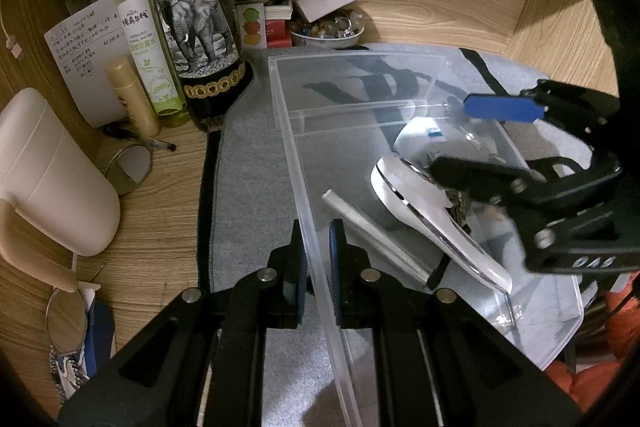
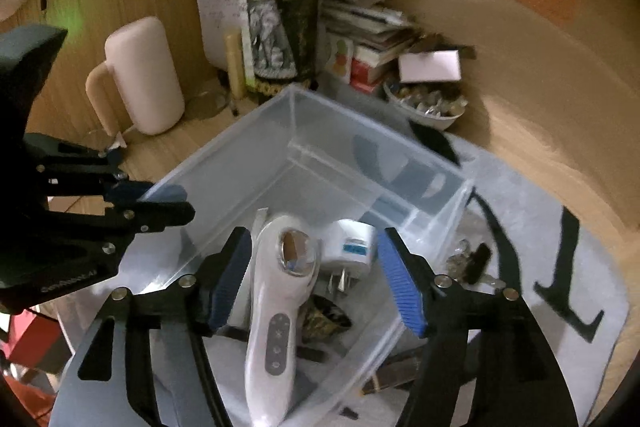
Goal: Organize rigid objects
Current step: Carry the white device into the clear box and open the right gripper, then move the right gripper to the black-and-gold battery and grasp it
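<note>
My left gripper [image 1: 318, 259] pinches the clear box [image 1: 360, 75] wall, my right gripper [image 2: 316, 283] hangs wide above the white massager [image 2: 276, 307] and plug [image 2: 352, 247] inside it, while keys [image 2: 468, 263] wait just outside

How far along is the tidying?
Partly done: a white device and a plug lie in the clear bin. The left gripper pinches the bin's wall; the right gripper is open above the device. Keys remain outside.
</note>
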Demonstrator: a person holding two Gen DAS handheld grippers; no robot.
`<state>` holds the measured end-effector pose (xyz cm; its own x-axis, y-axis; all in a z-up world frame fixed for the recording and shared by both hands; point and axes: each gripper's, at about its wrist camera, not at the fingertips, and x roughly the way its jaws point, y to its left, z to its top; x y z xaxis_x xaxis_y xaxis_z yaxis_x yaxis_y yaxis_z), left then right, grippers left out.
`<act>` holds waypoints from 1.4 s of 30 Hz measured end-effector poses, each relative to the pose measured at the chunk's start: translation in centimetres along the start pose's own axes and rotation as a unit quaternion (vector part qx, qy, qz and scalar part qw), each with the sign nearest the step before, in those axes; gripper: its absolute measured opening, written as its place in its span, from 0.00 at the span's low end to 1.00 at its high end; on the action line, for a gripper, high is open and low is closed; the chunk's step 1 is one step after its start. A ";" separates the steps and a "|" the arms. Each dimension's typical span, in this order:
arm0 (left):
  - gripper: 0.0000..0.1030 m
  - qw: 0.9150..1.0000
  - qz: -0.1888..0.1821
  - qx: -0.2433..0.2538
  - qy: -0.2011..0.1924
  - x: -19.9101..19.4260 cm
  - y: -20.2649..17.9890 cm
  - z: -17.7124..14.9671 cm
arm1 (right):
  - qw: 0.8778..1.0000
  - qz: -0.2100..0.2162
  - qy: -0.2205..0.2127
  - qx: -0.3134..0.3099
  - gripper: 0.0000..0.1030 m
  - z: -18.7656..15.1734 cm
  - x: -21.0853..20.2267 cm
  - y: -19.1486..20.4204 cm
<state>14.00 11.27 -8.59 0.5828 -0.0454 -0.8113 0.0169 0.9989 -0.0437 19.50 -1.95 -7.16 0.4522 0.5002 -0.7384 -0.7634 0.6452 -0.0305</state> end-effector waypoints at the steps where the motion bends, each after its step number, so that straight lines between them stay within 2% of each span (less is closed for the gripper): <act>1: 0.09 1.000 0.000 0.000 0.000 -0.1 0.0 0.0 | 1.000 0.000 -0.003 0.002 0.61 0.1 -0.3 -0.1; 9: 0.09 1.000 0.001 0.000 0.000 0.0 0.0 -0.1 | 0.999 -0.022 -0.047 0.014 0.63 0.2 -3.9 -1.7; 17: 0.09 1.000 0.002 0.000 0.001 0.1 0.0 -0.1 | 0.994 -0.070 -0.076 0.030 0.64 -1.0 -7.6 -4.1; 21: 0.09 1.000 0.002 0.000 0.000 0.1 0.1 -0.1 | 0.994 -0.082 -0.058 0.053 0.64 -2.5 -7.4 -5.7; 25: 0.09 1.000 0.002 0.000 0.001 0.1 0.1 -0.1 | 0.993 -0.081 -0.019 0.081 0.65 -4.5 -5.4 -7.2; 32: 0.09 1.000 0.002 0.000 0.001 0.1 0.1 -0.1 | 0.987 -0.049 0.050 0.143 0.64 -7.2 -0.1 -9.0; 35: 0.09 1.000 0.002 0.001 0.002 0.1 0.2 -0.2 | 0.982 -0.022 0.069 0.174 0.65 -7.9 1.6 -9.5; 40: 0.09 1.000 0.002 0.000 0.001 0.1 0.1 -0.2 | 0.988 -0.038 0.063 0.140 0.64 -8.3 1.4 -8.0; 42: 0.09 1.000 0.002 0.000 0.001 0.1 0.1 -0.2 | 0.990 -0.055 0.064 0.111 0.60 -8.6 1.3 -7.1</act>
<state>13.92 11.39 -8.75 0.5813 -0.0419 -0.8126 0.0149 0.9991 -0.0409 21.54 -10.88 -13.70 0.4541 0.3524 -0.8183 -0.5858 0.8101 0.0238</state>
